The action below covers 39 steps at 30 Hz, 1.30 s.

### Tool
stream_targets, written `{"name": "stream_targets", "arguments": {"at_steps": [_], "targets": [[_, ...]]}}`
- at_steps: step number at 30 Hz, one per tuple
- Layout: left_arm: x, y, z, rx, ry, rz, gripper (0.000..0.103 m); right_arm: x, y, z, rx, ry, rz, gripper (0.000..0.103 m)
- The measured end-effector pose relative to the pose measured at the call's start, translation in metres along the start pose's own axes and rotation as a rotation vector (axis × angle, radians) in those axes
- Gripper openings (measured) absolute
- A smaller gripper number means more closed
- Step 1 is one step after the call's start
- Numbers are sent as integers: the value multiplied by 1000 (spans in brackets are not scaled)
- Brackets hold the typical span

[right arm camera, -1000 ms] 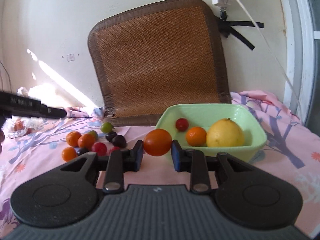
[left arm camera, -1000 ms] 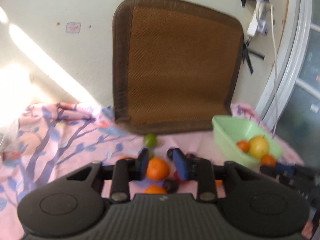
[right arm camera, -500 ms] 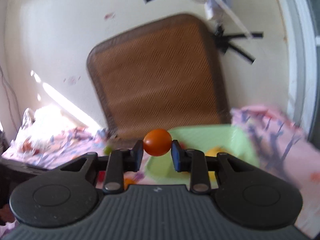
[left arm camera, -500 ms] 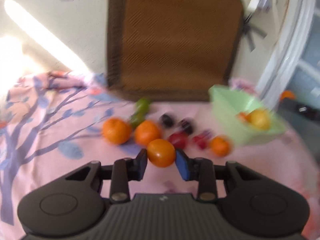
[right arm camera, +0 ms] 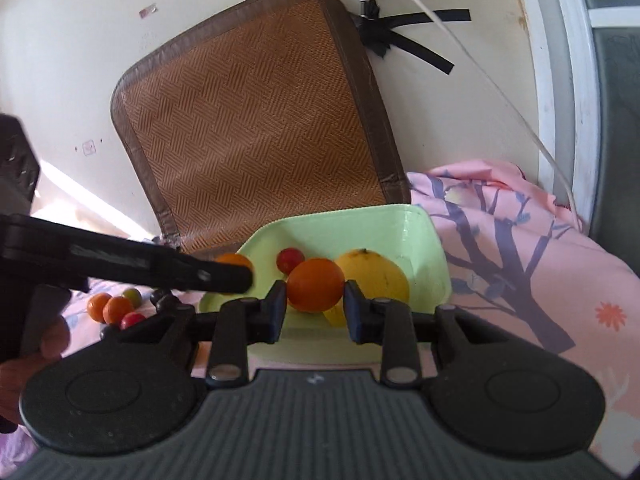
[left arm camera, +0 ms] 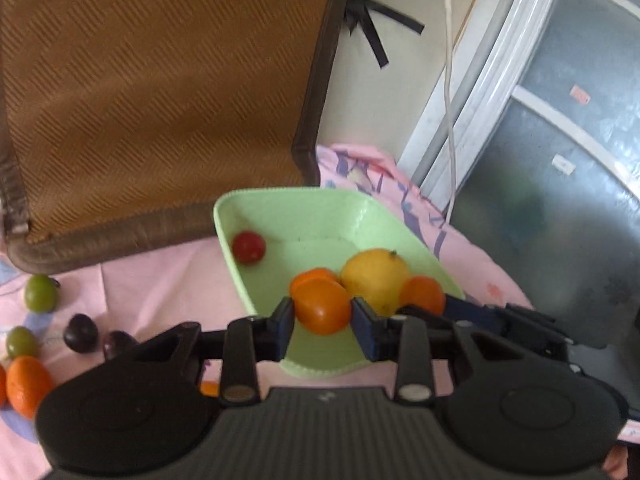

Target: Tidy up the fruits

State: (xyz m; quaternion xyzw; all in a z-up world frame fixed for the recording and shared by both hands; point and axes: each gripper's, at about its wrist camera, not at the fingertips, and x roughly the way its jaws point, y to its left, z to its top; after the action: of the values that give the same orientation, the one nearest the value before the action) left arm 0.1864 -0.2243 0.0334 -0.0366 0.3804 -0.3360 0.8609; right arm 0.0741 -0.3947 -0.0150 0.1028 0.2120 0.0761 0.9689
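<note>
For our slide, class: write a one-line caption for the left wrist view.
Left gripper carries an orange fruit over the green bowl, which holds a lemon and red fruit.

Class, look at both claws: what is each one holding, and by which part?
Each holds an orange fruit by its opposite sides. Left claw grips one orange; right claw, jaws just opening, still has another orange between its pads.

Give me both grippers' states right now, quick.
Left gripper: shut on an orange fruit.
Right gripper: jaws just opening, pads still on its orange fruit.
</note>
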Motion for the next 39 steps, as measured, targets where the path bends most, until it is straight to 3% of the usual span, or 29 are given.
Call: {"name": "stream_targets", "arguments": {"at_steps": [7, 11, 14, 18, 21, 23, 25, 29, 37, 39], "targets": [[-8, 1, 0, 16, -24, 21, 42, 5, 14, -2, -44, -15, 9, 37], [-44, 21, 2, -16, -108, 39, 43, -9, 10, 2, -5, -59, 5, 37], [-82, 49, -4, -57, -168, 99, 43, -24, 13, 3, -1, -89, 27, 38], [-124, 90, -24, -100, -208, 239, 43, -36, 23, 0, -20, -114, 47, 38], [-144, 122, -40, -142, -208, 354, 43, -35, 17, -1, -5, -159, -49, 38], [-153, 144, -45, -188, -193, 404, 43, -29, -2, 7, 68, -212, -137, 44], [-158, 159, -51, -215, -192, 415, 43, -21, -23, 18, 126, -275, -243, 56], [-158, 170, -55, -229, -210, 408, 43, 16, -52, 46, 105, -306, -431, 57], [-142, 164, -52, -224, -216, 373, 43, 101, -84, 82, 48, -199, -436, 56], [-138, 162, -50, -212, -218, 373, 43, 122, -87, 85, -19, -176, -489, 56]]}}
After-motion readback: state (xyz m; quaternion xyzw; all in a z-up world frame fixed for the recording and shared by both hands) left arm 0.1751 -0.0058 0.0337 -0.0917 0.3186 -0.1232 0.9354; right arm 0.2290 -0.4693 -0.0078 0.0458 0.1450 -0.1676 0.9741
